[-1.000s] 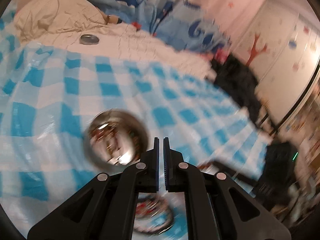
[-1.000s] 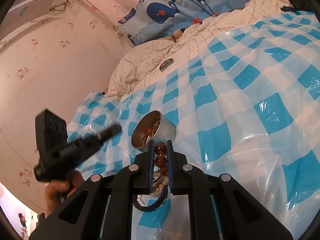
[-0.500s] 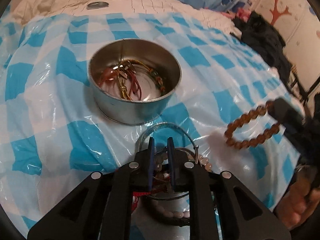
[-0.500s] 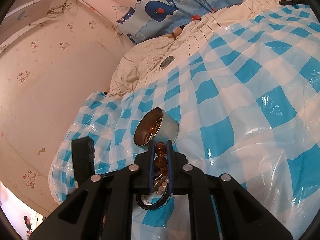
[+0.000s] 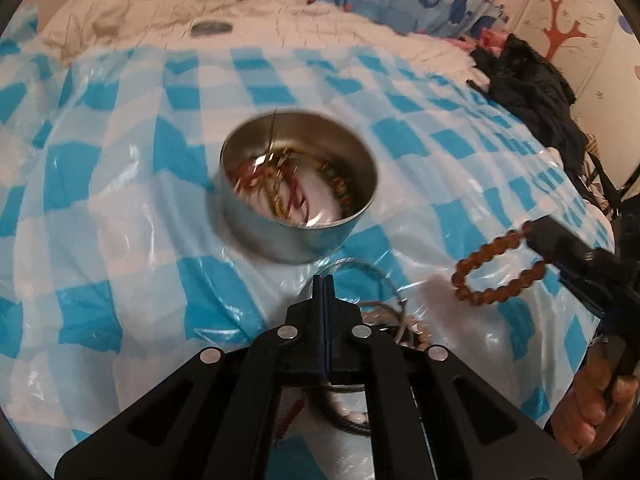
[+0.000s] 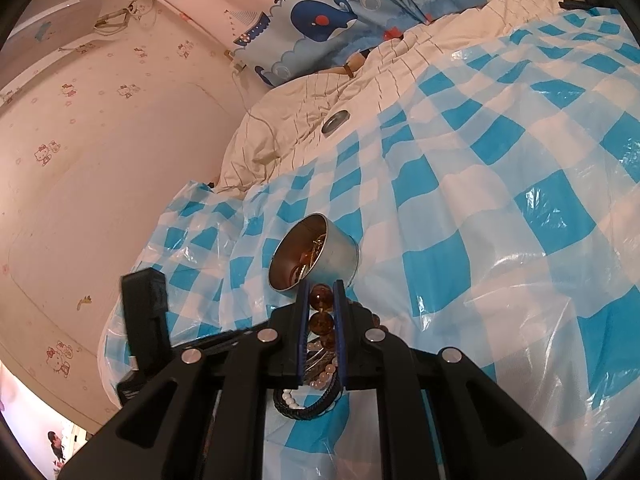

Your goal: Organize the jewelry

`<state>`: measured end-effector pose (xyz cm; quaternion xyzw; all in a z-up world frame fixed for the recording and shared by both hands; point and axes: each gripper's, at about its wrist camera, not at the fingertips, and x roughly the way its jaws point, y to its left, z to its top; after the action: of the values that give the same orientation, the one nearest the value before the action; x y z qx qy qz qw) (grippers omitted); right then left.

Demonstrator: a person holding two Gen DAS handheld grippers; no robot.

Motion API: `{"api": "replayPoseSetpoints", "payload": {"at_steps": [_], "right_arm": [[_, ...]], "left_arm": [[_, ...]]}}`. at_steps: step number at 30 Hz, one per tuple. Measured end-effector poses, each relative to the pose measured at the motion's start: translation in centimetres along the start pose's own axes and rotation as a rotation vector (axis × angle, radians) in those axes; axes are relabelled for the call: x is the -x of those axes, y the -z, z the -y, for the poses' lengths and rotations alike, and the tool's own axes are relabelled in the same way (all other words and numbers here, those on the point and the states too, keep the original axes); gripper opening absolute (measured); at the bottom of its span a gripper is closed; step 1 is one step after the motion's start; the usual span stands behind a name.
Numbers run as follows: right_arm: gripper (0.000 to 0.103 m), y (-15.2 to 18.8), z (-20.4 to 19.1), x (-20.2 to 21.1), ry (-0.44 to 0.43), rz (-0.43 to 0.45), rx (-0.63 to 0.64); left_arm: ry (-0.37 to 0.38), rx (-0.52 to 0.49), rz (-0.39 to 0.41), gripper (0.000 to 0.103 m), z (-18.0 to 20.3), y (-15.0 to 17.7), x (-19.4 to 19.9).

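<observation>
A round metal tin (image 5: 298, 188) with several chains and cords in it stands on the blue-checked plastic sheet (image 5: 120, 208). Just in front of it lies a small pile of jewelry (image 6: 308, 404): pale bead strands, a black braided cord and a thin silver wire bangle (image 5: 372, 274). My left gripper (image 5: 325, 280) points down at this pile, and its jaws are shut right on the bangle's rim. My right gripper (image 6: 321, 286) is shut on an amber bead bracelet (image 6: 320, 298). In the left wrist view the bracelet (image 5: 496, 268) hangs as a loop above the sheet.
The tin's lid (image 5: 211, 28) lies on the cream quilt (image 6: 288, 120) behind the sheet. Whale-print bedding (image 6: 320, 20) and a wall (image 6: 100, 160) close off the far side. Dark clothes (image 5: 528, 76) lie at the bed's right edge. A person's hand (image 5: 592, 408) holds the right gripper.
My left gripper has tipped down and sunk onto the pile beside the tin, and its jaws have closed at the wire bangle. The right gripper has stayed still with the bracelet.
</observation>
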<state>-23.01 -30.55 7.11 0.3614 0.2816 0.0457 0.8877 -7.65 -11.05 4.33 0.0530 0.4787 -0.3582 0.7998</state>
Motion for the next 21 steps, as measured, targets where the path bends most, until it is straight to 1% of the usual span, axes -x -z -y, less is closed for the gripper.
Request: {"api": "replayPoseSetpoints", "payload": {"at_steps": [1, 2, 3, 4, 5, 8, 10, 11, 12, 13, 16, 18, 20, 21], "right_arm": [[0.012, 0.0, 0.0, 0.0, -0.001, -0.001, 0.001], [0.012, -0.1, -0.1, 0.0, -0.001, -0.001, 0.002], [0.012, 0.0, -0.1, 0.0, -0.002, 0.0, 0.001], [0.012, 0.0, -0.1, 0.0, -0.003, -0.002, 0.001], [0.012, 0.0, -0.1, 0.0, -0.003, -0.002, 0.001], [0.012, 0.0, -0.1, 0.0, -0.003, -0.001, 0.001], [0.012, 0.0, -0.2, 0.0, -0.003, -0.002, 0.001], [0.012, 0.0, -0.1, 0.0, -0.003, -0.003, 0.001], [0.012, 0.0, -0.2, 0.0, -0.003, -0.003, 0.002], [0.012, 0.0, -0.2, 0.1, -0.003, -0.002, 0.002], [0.012, 0.0, -0.2, 0.1, -0.004, 0.0, 0.001], [0.012, 0.0, -0.4, 0.1, -0.007, 0.005, 0.002], [0.012, 0.0, -0.4, 0.3, -0.012, 0.011, 0.002], [0.012, -0.1, -0.5, 0.4, -0.015, 0.014, 0.002]], "left_arm": [[-0.009, -0.002, -0.016, 0.004, 0.0, 0.1, -0.5], [-0.019, -0.011, -0.017, 0.01, 0.1, 0.2, -0.7], [-0.039, -0.018, -0.017, 0.022, 0.2, 0.3, -0.9], [-0.058, -0.02, -0.02, 0.027, 0.2, 0.3, -1.0], [-0.062, -0.019, -0.02, 0.031, 0.1, 0.4, -1.2], [-0.07, -0.024, -0.018, 0.032, 0.2, 0.5, -1.4], [-0.064, -0.037, -0.023, 0.032, 0.4, 0.5, -1.5], [-0.068, -0.047, -0.023, 0.026, 0.5, 0.6, -1.6], [-0.074, -0.058, -0.025, 0.009, 0.7, 0.6, -1.6], [-0.078, -0.077, -0.034, 0.004, 1.0, 0.6, -1.7], [-0.049, -0.093, -0.031, 0.003, 1.5, 0.6, -1.2], [-0.006, -0.091, -0.015, 0.003, 1.7, 0.4, -0.1], [0.04, -0.078, 0.017, 0.003, 1.7, 0.0, 1.4], [0.051, -0.073, 0.034, 0.003, 1.6, -0.2, 2.1]]}}
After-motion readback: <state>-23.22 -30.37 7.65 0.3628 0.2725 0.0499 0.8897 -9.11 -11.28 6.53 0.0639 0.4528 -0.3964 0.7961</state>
